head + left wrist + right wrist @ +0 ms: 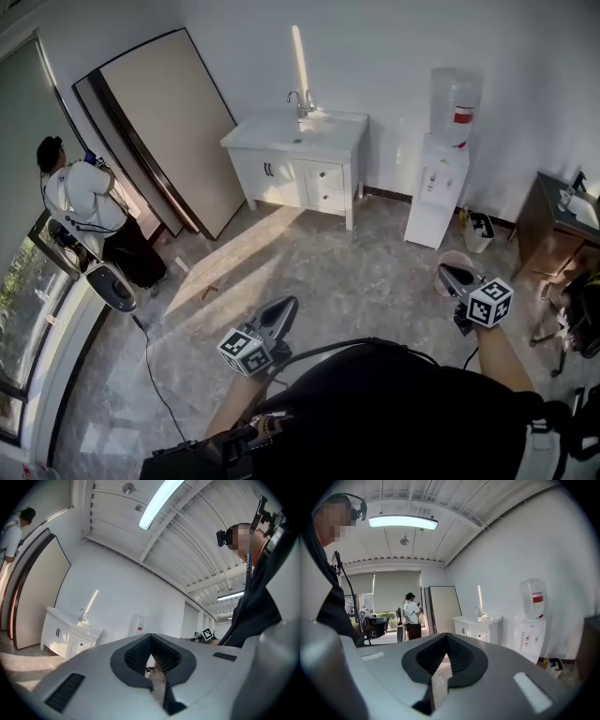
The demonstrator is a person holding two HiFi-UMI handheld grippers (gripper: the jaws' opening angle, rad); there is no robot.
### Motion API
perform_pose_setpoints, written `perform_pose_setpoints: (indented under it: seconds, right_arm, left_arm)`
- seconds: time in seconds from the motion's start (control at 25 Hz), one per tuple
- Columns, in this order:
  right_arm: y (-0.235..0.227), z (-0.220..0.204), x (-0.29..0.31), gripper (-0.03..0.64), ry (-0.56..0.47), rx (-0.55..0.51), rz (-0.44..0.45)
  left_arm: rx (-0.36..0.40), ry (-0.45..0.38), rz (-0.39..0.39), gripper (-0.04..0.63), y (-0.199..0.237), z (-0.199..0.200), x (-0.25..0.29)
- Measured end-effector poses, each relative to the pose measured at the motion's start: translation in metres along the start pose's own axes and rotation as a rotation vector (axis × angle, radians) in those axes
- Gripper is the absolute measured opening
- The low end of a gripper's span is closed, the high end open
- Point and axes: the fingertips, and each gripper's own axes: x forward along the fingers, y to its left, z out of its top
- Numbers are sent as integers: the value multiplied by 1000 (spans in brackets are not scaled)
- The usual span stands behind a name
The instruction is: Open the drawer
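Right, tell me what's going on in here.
A person holds a claw in each hand: the left claw and right claw are both shut and empty, out over open floor. The white sink cabinet stands across the room, its drawers closed and untouched. Another person stands by the window.

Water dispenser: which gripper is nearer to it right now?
Right. The right gripper hangs over the floor before the water dispenser; the left gripper is farther off, to its left.
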Motion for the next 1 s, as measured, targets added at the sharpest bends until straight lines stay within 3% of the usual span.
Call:
perform_pose_setpoints:
  seconds: [0.24, 0.56, 1.0]
  right_arm:
    - [1, 0, 60, 1, 19, 25, -17]
    - [-43, -1, 108, 0, 46, 45, -3]
    - [-197, 31, 157, 0, 47, 27, 88]
  left_arm:
    - [-18, 14, 7, 0, 73, 15, 4]
    - [-53, 36, 26, 0, 118, 2, 46]
    - [-6, 2, 98, 0, 129, 8, 192]
